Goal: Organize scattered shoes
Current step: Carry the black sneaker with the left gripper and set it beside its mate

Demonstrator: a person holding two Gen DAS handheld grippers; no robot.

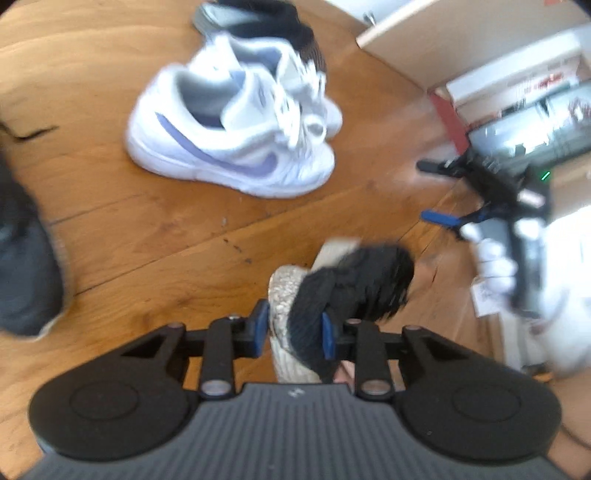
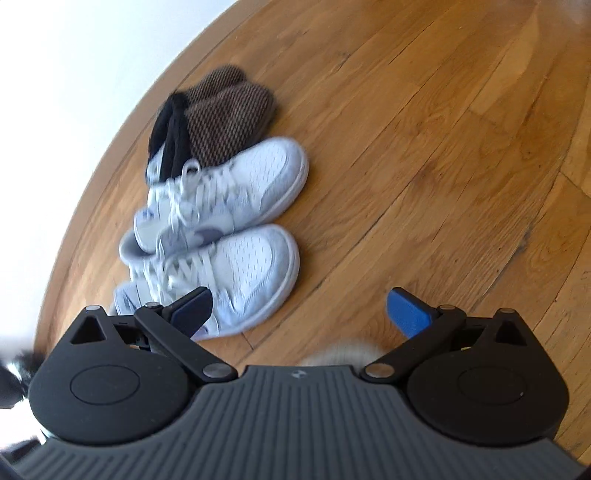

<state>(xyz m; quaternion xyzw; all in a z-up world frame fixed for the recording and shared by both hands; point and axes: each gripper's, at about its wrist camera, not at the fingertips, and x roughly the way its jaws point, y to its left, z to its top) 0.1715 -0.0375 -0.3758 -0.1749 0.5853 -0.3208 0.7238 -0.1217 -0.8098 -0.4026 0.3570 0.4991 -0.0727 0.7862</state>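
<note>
My left gripper [image 1: 293,330] is shut on a slipper [image 1: 332,295] with black fluffy lining and a pale sole, held above the wooden floor. A pair of white sneakers [image 1: 236,125] with purple swooshes stands side by side ahead of it. My right gripper [image 2: 299,314] is open and empty above the floor; it also shows in the left wrist view [image 1: 439,192], held by a white-gloved hand. In the right wrist view the white sneakers [image 2: 221,229] lie to the left, with a pair of brown knit slippers [image 2: 218,118] with black lining just beyond them.
A dark grey shoe [image 1: 26,266] lies at the left edge. A black shoe [image 1: 258,22] sits behind the white sneakers. Cardboard [image 1: 424,40] and boxes [image 1: 517,85] stand at the upper right. A white wall [image 2: 74,74] borders the floor on the left.
</note>
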